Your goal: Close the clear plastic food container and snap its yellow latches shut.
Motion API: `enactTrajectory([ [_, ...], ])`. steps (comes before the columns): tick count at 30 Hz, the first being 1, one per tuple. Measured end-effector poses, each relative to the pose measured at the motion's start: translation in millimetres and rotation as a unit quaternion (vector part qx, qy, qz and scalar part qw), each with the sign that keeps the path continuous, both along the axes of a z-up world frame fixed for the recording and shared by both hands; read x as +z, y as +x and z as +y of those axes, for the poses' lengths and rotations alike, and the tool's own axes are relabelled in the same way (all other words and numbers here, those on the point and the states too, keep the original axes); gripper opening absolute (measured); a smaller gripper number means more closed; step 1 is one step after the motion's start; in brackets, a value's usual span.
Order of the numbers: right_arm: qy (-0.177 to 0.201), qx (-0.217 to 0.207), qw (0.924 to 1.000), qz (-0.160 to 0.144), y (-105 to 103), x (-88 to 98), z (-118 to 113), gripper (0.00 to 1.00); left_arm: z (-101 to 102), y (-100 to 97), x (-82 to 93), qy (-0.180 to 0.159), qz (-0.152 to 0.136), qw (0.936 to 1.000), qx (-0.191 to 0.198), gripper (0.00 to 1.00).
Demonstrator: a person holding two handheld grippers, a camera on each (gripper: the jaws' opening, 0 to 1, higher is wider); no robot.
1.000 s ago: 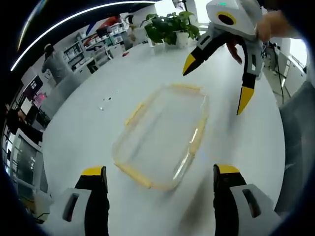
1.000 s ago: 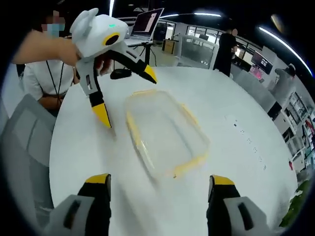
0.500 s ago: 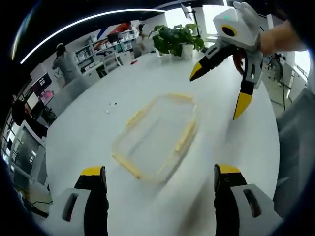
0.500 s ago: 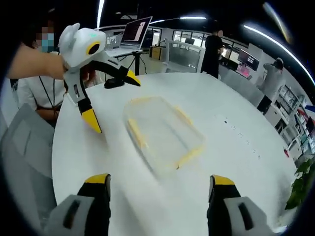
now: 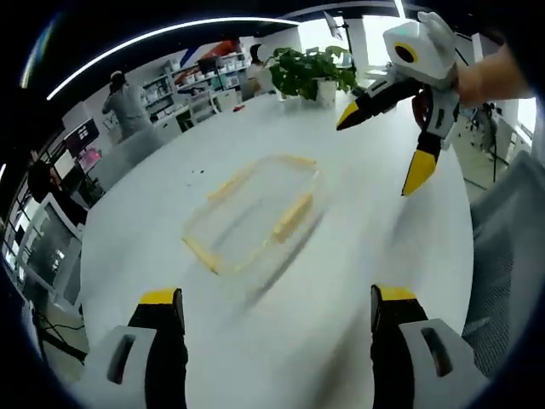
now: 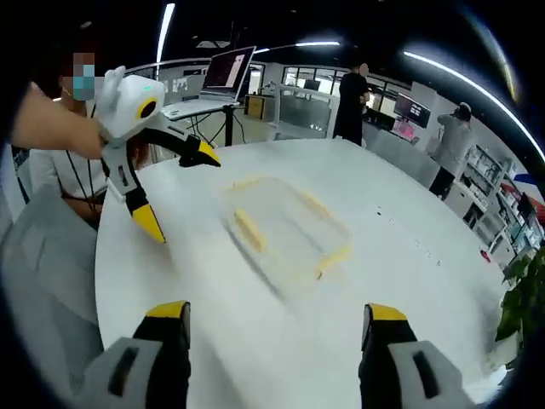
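Left gripper view, potted plant beyond container, right gripper view, laptop, both grippers wide apart

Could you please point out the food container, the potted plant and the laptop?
Food container [image 5: 255,209], left gripper view, clear lid.
Potted plant [image 5: 308,70], left gripper view, leaves.
Laptop [image 6: 226,70], right gripper view, screen.

Round white table; potted plant at far edge; shelving far left; laptop on stand; ceiling strip lights.
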State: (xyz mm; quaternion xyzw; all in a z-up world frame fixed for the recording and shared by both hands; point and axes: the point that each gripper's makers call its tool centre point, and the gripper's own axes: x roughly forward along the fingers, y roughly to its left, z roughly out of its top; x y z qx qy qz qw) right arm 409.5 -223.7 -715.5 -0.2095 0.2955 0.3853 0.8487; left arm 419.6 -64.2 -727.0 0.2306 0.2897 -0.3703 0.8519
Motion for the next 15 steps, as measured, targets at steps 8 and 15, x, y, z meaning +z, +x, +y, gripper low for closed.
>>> enactTrajectory([
  [8, 0.021, -0.021, 0.999, -0.034, -15, 7.1, -7, 0.84, 6, -23.1, -2.3, -0.019, -0.002, 0.9995, 0.024, 0.91],
  [15, 0.043, -0.045, 0.9967, -0.051, -28, 14.8, -20, 0.85, 17, -38.6, 0.9, -0.044, -0.009, 0.9977, 0.051, 0.93],
])
